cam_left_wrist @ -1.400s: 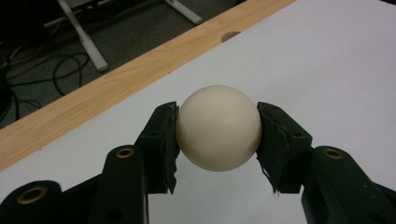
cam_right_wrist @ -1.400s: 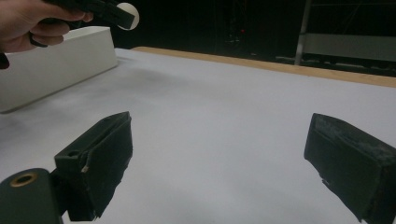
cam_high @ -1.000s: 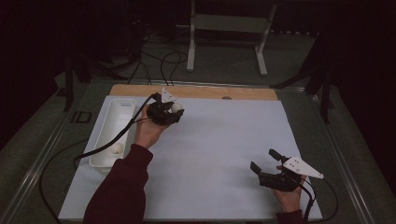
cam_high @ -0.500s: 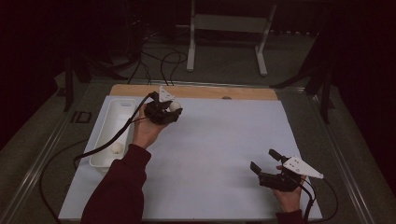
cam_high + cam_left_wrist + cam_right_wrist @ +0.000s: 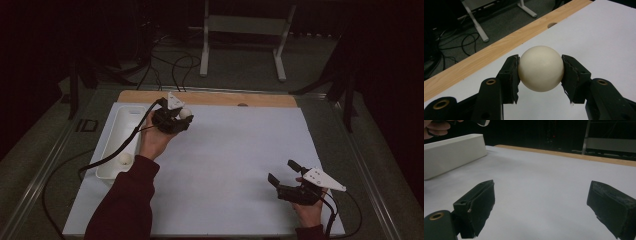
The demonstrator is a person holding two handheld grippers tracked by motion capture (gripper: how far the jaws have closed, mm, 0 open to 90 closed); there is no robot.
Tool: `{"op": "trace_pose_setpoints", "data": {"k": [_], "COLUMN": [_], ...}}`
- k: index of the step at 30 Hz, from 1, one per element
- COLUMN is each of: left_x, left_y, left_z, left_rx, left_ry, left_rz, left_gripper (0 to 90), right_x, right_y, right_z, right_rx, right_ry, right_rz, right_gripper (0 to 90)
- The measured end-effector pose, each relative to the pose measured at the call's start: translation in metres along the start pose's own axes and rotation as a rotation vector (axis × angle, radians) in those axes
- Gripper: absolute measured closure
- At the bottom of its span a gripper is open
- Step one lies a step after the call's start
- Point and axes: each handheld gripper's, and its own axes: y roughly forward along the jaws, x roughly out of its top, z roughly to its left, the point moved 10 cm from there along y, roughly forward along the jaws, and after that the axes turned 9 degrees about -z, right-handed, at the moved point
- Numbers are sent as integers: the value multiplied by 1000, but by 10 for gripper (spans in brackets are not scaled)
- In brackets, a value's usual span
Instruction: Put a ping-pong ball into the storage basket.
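Ball (image 5: 541, 68), cream-white and smooth, sits clamped between the two black fingers (image 5: 510, 75) of the left gripper (image 5: 541, 72); both pads press on its sides, and it hangs clear of the white sheet below. In the high view the left gripper (image 5: 176, 119) is held above the far left part of the counter (image 5: 240, 165), just right of the white tray (image 5: 116, 135), with the ball (image 5: 185, 114) showing at its far tip. The person's left hand (image 5: 152, 142) and dark red sleeve (image 5: 125, 200) reach in from the bottom left. A black cable (image 5: 115, 150) trails from this gripper across the tray.

A second ball (image 5: 123, 159) of the same colour lies in the near end of the tray.

Right gripper (image 5: 286, 171) sits low at the near right corner of the counter, well apart from the left one. Its fingers (image 5: 477, 205) stand wide apart with nothing between them, bare white sheet beneath. The tray's side wall (image 5: 454, 152) shows at the left of the right gripper view. A strip of bare wood (image 5: 210, 98) runs along the far edge of the counter.
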Motion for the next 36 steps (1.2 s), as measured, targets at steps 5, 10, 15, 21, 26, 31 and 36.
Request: {"op": "trace_pose_setpoints", "data": {"k": [5,10,15,21,26,31,36], "left_x": [1,2,4,7,9,8,9], "left_y": [-5,-8,-13,-19,-25,-29,-33], "left_z": [1,2,4,4,6,6,6], "left_rx": [5,9,18,21,27,28,30], "left_ry": [10,15,18,23,24,33,37], "left_rz": [0,-3,-16,-27,-37,-37,-44], "left_gripper": [508,508,508,509,508,508,508], "right_x": [0,0,0,0,0,0,0], "right_y": [0,0,0,0,0,0,0], "right_z": [0,0,0,0,0,0,0], "right_rx": [0,0,-2,-1,-2,-2,-2], "right_ry": [0,1,0,0,0,-1,-1], "right_rz": [0,-1,1,0,0,1,1], "right_gripper": [77,77,77,77,77,77,77]}}
